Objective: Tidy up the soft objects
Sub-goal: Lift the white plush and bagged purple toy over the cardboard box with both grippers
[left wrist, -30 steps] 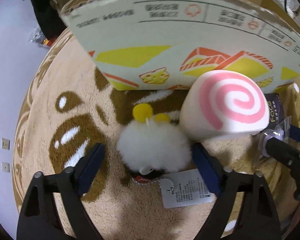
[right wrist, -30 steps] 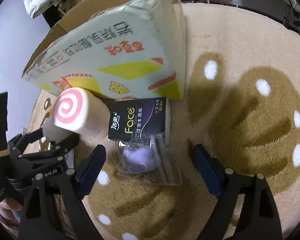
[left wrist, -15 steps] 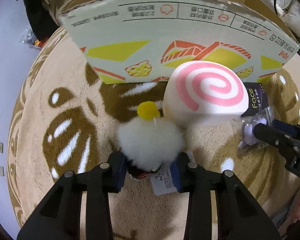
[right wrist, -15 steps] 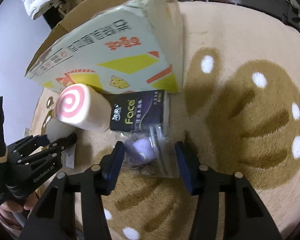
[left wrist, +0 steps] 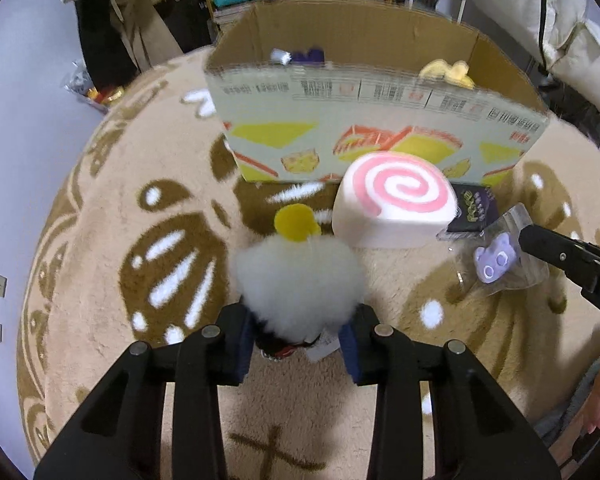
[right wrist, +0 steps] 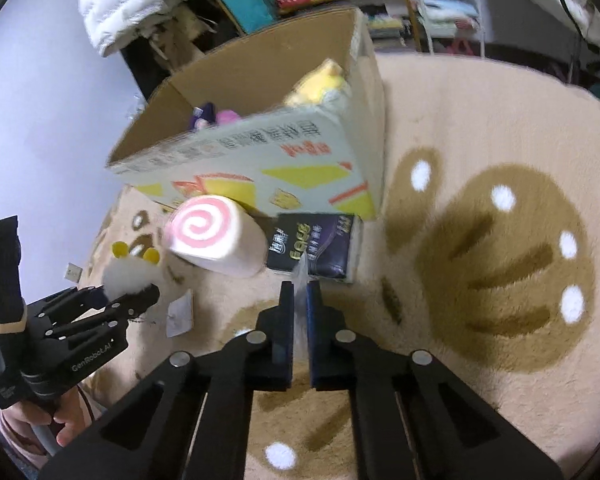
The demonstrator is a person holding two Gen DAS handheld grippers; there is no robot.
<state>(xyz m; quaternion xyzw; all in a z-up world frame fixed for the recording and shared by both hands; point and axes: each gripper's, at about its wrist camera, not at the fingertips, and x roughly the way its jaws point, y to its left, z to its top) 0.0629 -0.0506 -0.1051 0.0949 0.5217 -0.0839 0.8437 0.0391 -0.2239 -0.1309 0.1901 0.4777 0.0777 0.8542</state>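
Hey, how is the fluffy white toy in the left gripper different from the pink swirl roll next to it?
The fluffy white toy is shaggy and round, with yellow pompoms on top; the pink swirl roll is smooth, with a flat spiral face. The toy is smaller and is squeezed by the left gripper; the roll lies free on the rug, against the cardboard box. Both are soft and still outside the box.

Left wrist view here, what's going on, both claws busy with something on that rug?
Yes. The left claw is shut on a fluffy white plush ball with yellow pom-poms. The right claw pinches a clear plastic packet holding a small purple toy. A pink-swirl roll cushion and a dark tissue pack lie on the beige rug, beside the open cardboard box, which already holds toys.
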